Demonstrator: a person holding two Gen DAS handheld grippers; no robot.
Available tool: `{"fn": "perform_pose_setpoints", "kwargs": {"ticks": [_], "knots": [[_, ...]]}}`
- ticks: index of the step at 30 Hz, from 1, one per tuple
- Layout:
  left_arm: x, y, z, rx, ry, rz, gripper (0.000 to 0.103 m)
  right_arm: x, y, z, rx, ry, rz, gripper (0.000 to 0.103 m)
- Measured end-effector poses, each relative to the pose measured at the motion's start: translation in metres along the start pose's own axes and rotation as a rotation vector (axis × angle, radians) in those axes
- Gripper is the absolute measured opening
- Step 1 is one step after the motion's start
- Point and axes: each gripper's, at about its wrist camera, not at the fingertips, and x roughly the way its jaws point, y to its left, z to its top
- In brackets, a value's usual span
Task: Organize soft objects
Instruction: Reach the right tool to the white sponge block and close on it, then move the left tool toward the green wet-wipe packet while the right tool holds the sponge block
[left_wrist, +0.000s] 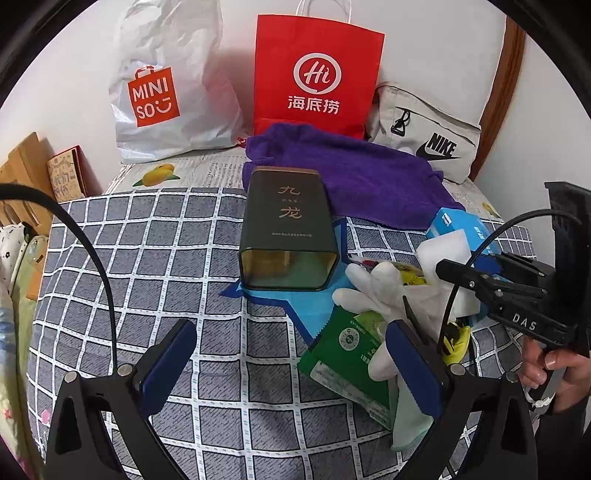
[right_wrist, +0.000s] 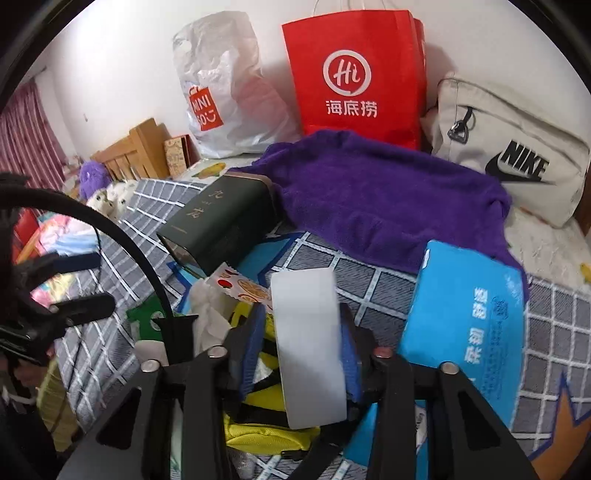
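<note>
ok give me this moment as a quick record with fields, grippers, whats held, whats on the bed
left gripper: open, holding nothing, above the checked bedspread
right gripper: shut on white sponge block
tea tin: dark green, lying on its side, open end facing the left camera
purple towel: spread behind the tin
white glove: in the pile right of the tin, lying over the green packet
blue tissue pack: right of the sponge
against wall: Miniso bag, red Haidilao bag, Nike bag
</note>
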Motion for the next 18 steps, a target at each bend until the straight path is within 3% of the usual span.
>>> {"fn": "perform_pose_setpoints", "kwargs": {"ticks": [8, 14, 16, 18], "knots": [[0.018, 0.000, -0.008, 0.038, 0.052, 0.002, 0.103, -0.028, -0.005, -0.002, 0.034, -0.050, 0.003, 0.032], [0.041, 0.015, -0.011, -0.097, 0.144, -0.047, 0.103, -0.051, -0.004, -0.007, 0.041, -0.091, -0.007, 0.032], [0.049, 0.013, -0.010, -0.143, 0.167, -0.099, 0.103, -0.055, -0.004, -0.010, 0.042, -0.090, 0.003, 0.032], [0.057, 0.008, -0.011, -0.156, 0.187, -0.129, 0.095, -0.058, -0.004, -0.013, 0.053, -0.099, 0.009, 0.032]]}}
